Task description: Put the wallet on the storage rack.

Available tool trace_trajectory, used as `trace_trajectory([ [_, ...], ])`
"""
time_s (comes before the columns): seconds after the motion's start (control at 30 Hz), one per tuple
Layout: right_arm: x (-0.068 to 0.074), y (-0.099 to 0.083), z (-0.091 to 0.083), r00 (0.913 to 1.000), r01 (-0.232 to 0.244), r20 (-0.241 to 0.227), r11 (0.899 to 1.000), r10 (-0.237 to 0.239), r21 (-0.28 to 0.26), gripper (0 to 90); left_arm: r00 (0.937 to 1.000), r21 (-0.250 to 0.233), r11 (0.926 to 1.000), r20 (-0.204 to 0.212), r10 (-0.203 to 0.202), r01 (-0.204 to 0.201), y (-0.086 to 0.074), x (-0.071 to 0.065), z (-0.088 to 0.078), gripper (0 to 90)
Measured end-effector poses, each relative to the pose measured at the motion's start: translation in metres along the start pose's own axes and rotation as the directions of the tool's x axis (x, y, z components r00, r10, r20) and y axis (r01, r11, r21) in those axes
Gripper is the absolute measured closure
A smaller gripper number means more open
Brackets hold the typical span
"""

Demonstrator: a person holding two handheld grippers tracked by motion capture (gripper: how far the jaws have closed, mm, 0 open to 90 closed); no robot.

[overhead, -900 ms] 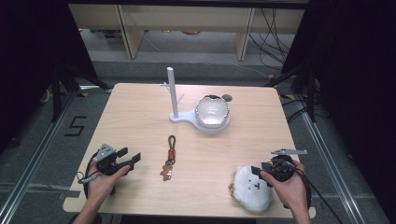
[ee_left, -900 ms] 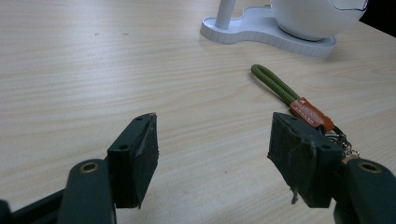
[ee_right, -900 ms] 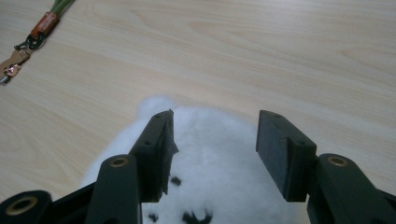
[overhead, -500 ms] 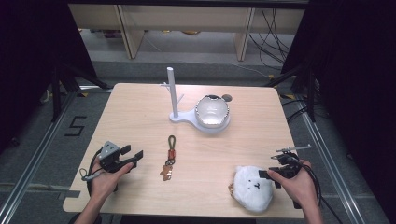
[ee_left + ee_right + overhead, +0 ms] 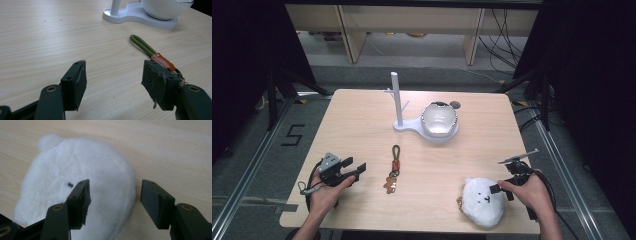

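Plush bear [image 5: 482, 201], white and fluffy, lies on the table [image 5: 362, 120] near its front right corner, and that is where we have our right claw [image 5: 501, 188]. In the right gripper view the bear [image 5: 75, 202] spreads under and ahead of the jaws, which stand wide apart: one jaw hangs over the fur near a small dark eye, the other over bare wood just beside the bear's edge. We cannot tell whether either pad touches the fur, and nothing is clamped. From above, a small brass-coloured ring shows at the bear's left side.

Our left claw [image 5: 353, 169] sits low over the front left part of the table, its jaws likewise spread and holding nothing. It points toward a key strap [image 5: 393, 168] lying flat near the middle of the table: a green cord loop, an orange-brown leather tab, and a little brown charm at the near end. In the left gripper view the strap [image 5: 150, 51] lies just beyond the right-hand jaw, apart from it.

Farther back stands a white stand [image 5: 398, 105] with an upright post, and on its base rests a round white speaker-like ball [image 5: 439, 120].
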State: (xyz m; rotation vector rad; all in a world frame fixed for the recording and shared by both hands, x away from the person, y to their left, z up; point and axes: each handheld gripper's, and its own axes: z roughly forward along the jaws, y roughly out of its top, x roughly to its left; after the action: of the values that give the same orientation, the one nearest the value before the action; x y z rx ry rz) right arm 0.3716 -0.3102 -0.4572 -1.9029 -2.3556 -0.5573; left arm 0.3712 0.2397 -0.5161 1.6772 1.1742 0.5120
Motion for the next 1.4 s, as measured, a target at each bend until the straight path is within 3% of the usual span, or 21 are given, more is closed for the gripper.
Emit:
trace_trajectory([
  [0.07,0.001,0.004,0.003,0.9991,-0.038,-0.018,0.999,0.039,0.031,40.5,1.0000,0.005,1.0000,0.001,0.001,-0.001,-0.001,0.000,0.000,35.5],
  [0.1,0.000,0.007,0.007,0.9991,-0.027,-0.032,0.998,0.029,0.064,40.5,1.0000,0.010,0.9999,-0.002,0.003,-0.003,-0.001,-0.001,0.000,35.5],
  [0.17,-0.001,0.008,0.009,0.9991,-0.028,-0.031,0.998,0.030,0.064,40.5,1.0000,0.018,0.9998,-0.005,0.005,-0.005,-0.001,-0.001,0.000,35.5],
  [0.2,0.001,0.010,0.014,0.9975,-0.053,-0.043,0.995,0.056,0.080,40.5,0.9999,0.005,1.0000,0.010,0.001,-0.001,-0.002,-0.001,0.001,35.5],
  [0.23,0.001,0.010,0.014,0.9975,-0.053,-0.043,0.995,0.056,0.080,40.5,0.9999,0.005,1.0000,0.010,0.001,-0.001,-0.002,-0.001,0.001,35.5],
  [0.27,-0.001,0.011,0.015,0.9991,-0.022,-0.034,0.995,0.026,0.093,40.5,1.0000,0.007,1.0000,0.009,0.001,-0.001,-0.002,-0.001,0.001,35.5],
  [0.33,0.002,0.011,0.018,0.9968,-0.067,-0.035,0.991,0.072,0.120,41.0,1.0000,0.012,0.9999,0.004,0.006,-0.006,-0.002,-0.002,0.000,35.4],
  [0.6,0.004,0.015,0.021,0.9989,-0.027,-0.033,0.989,0.032,0.144,50.9,1.0000,0.017,0.9998,0.002,0.006,-0.007,-0.003,-0.002,0.001,35.4],
  [0.7,0.005,0.018,0.021,0.9997,0.013,-0.025,0.985,-0.009,0.169,56.6,1.0000,0.011,0.9999,0.003,0.000,0.000,-0.004,0.000,0.000,35.4],
  [0.77,0.007,0.017,0.023,0.9999,0.004,-0.017,0.988,-0.002,0.157,57.6,1.0000,0.011,0.9999,0.003,-0.001,0.001,-0.004,0.000,0.000,35.4],
  [0.8,0.006,0.019,0.023,0.9996,0.026,-0.012,0.985,-0.025,0.173,59.9,1.0000,0.012,0.9999,0.001,-0.001,0.001,-0.004,0.000,0.000,35.4],
  [0.97,0.009,0.021,0.022,0.9997,0.008,0.020,0.979,-0.012,0.203,67.1,1.0000,0.023,0.9997,-0.007,0.006,-0.006,-0.005,0.000,0.001,35.4],
  [1.1,0.009,0.019,0.021,0.9997,-0.008,0.025,0.985,0.004,0.174,73.4,1.0000,0.024,0.9997,-0.004,0.005,-0.004,-0.006,0.000,0.001,35.4],
  [1.13,0.008,0.019,0.018,0.9998,-0.002,0.019,0.982,-0.001,0.190,75.2,1.0000,0.024,0.9997,-0.003,0.006,-0.006,-0.007,0.000,0.001,35.4],
  [1.17,0.008,0.017,0.018,0.9998,0.004,0.020,0.985,-0.008,0.170,76.4,1.0000,0.025,0.9997,-0.003,0.006,-0.006,-0.007,0.000,0.001,35.4],
  [1.2,0.010,0.015,0.018,0.9996,-0.025,0.017,0.990,0.023,0.142,77.5,1.0000,0.024,0.9997,-0.003,0.006,-0.006,-0.007,0.000,0.001,35.4],
  [1.23,0.009,0.013,0.017,0.9997,-0.024,0.012,0.991,0.022,0.135,78.3,1.0000,0.025,0.9997,-0.003,0.005,-0.005,-0.007,-0.001,0.001,35.4],
  [1.27,0.006,0.012,0.015,0.9998,0.015,0.010,0.992,-0.016,0.124,78.8,1.0000,0.025,0.9997,-0.004,0.005,-0.005,-0.007,-0.001,0.001,35.4],
  [1.33,0.008,0.009,0.011,0.9998,-0.017,-0.010,0.993,0.018,0.120,79.6,1.0000,0.027,0.9996,-0.005,0.004,-0.004,-0.007,0.000,0.001,35.4],
  [1.37,0.008,0.006,0.010,0.9998,-0.016,-0.014,0.995,0.018,0.099,79.8,1.0000,0.026,0.9996,-0.005,0.003,-0.003,-0.007,0.000,0.001,35.3],
  [1.4,0.007,0.003,0.007,0.9998,0.019,-0.004,0.998,-0.019,0.056,80.3,1.0000,0.027,0.9996,-0.003,0.004,-0.003,-0.008,0.000,0.001,35.4],
])
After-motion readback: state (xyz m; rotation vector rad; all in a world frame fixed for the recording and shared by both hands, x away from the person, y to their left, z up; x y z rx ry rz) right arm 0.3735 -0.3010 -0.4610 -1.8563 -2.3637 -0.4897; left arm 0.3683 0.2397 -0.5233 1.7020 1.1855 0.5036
